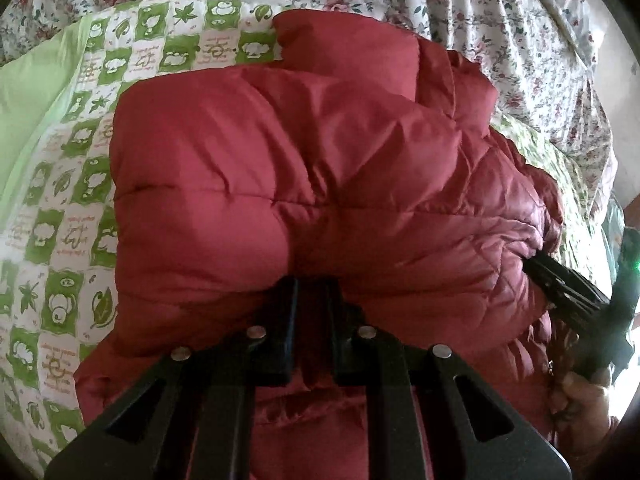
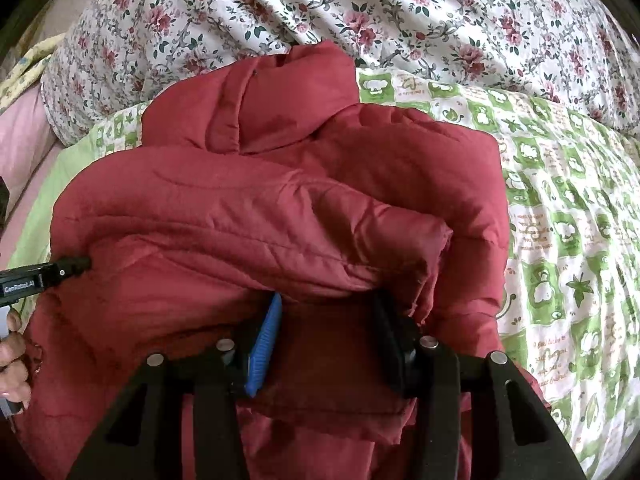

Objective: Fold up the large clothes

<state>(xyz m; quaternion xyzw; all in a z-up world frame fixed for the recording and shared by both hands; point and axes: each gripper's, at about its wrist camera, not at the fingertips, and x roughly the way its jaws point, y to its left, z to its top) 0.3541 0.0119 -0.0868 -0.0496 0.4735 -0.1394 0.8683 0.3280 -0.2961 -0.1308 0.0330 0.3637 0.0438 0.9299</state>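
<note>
Nearest the left wrist camera, the left gripper [image 1: 313,292] was pinched almost shut on a fold of the dark red quilted puffer jacket [image 1: 304,184], its black fingers sunk into the padding at the jacket's near edge. In the right wrist view the right gripper [image 2: 326,320] stood at a middling width, one blue ribbed pad [image 2: 265,344] showing, and a thick roll of the same jacket's folded-over layer bulged between the fingers; whether the pads truly pressed on it could not be told.

The jacket lay bunched near the middle of the green-and-white checked quilt [image 1: 60,184], which covered the bed, its collar end towards the far side. Both grips sat along the near edge, well apart from each other.

To do this fold well, I judged that both hands should carry the near edge together, level, towards the collar, then press the padding flat so trapped air would not spring the layer back. The thin left pinch might slip on the slick fabric; a deeper bite would be safer.

Beyond the jacket, a white rose-patterned duvet [image 2: 360,8] lay heaped along the far edge of the bed.

White lettering on the left gripper's body, seen from the right camera, read roughly "GenRobot.AI". The quilt's squares carried small printed script too fine to read.
</note>
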